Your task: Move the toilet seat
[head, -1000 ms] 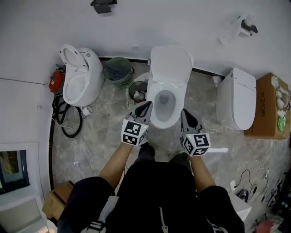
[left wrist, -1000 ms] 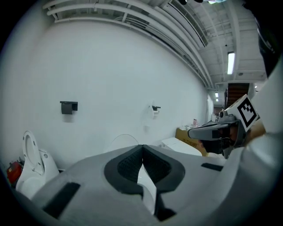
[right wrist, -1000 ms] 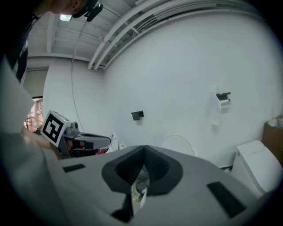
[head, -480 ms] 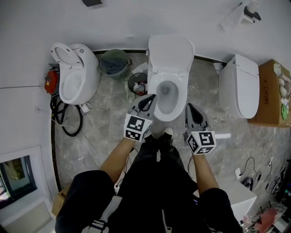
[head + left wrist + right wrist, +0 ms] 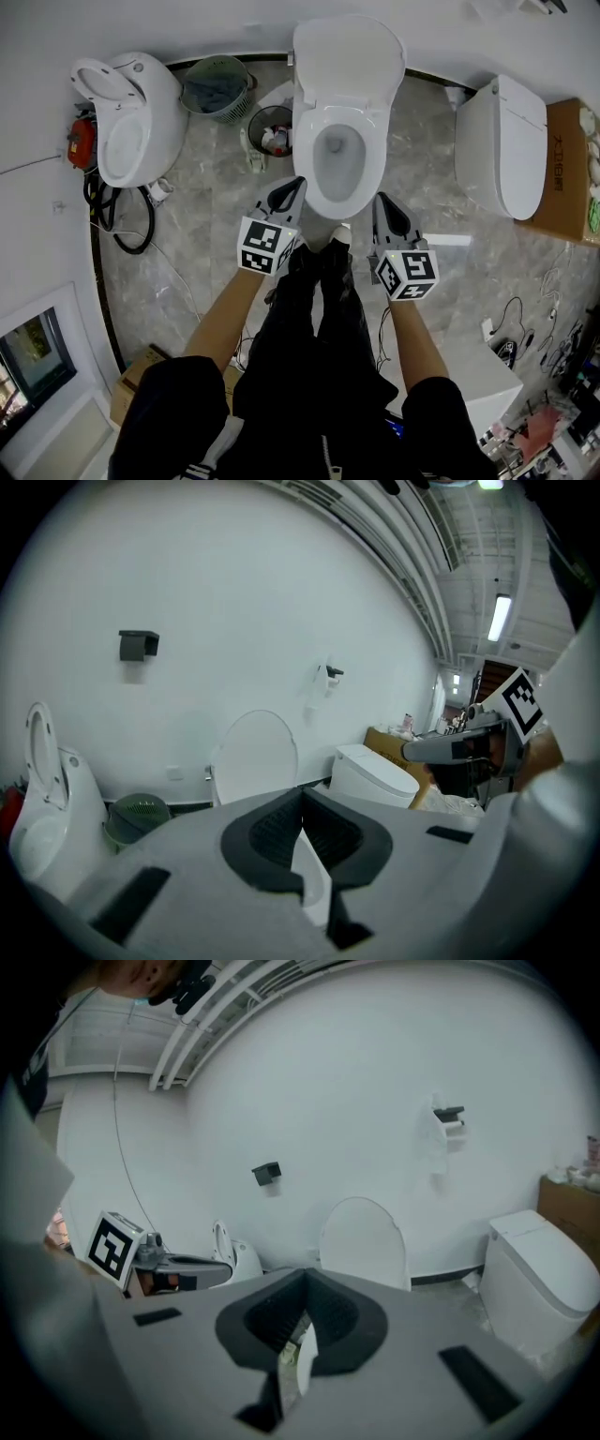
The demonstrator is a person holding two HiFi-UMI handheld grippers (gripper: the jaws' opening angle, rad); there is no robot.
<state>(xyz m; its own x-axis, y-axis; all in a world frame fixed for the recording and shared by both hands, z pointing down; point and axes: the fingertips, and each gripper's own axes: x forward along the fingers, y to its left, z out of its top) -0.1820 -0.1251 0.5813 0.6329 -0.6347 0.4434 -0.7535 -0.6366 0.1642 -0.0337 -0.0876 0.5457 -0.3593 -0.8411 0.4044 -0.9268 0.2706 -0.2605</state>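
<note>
The white toilet (image 5: 339, 192) stands in the middle against the far wall, its lid (image 5: 348, 54) upright and a white ring round the open bowl. That raised lid (image 5: 253, 757) also shows ahead in the left gripper view, and the lid (image 5: 364, 1241) rises above the jaws in the right gripper view. My left gripper (image 5: 292, 186) hangs shut by the bowl's front left, nothing between its jaws. My right gripper (image 5: 381, 200) is shut at the bowl's front right, also empty. Neither touches the toilet. Seen from its own camera, the left gripper (image 5: 302, 794) has closed pads, as does the right gripper (image 5: 305, 1281).
A second toilet (image 5: 127, 127) with raised seat stands at the left, a closed one (image 5: 502, 155) at the right. A green basket (image 5: 214, 86) and a small bin (image 5: 272, 129) sit left of the middle toilet. A cardboard box (image 5: 574, 178), black hose (image 5: 120, 225) and floor cables (image 5: 525, 342) lie around.
The person has stepped closer to the middle toilet, so it sits nearer and larger. Both grippers moved forward with them, now flanking the bowl's front, and stayed shut.
</note>
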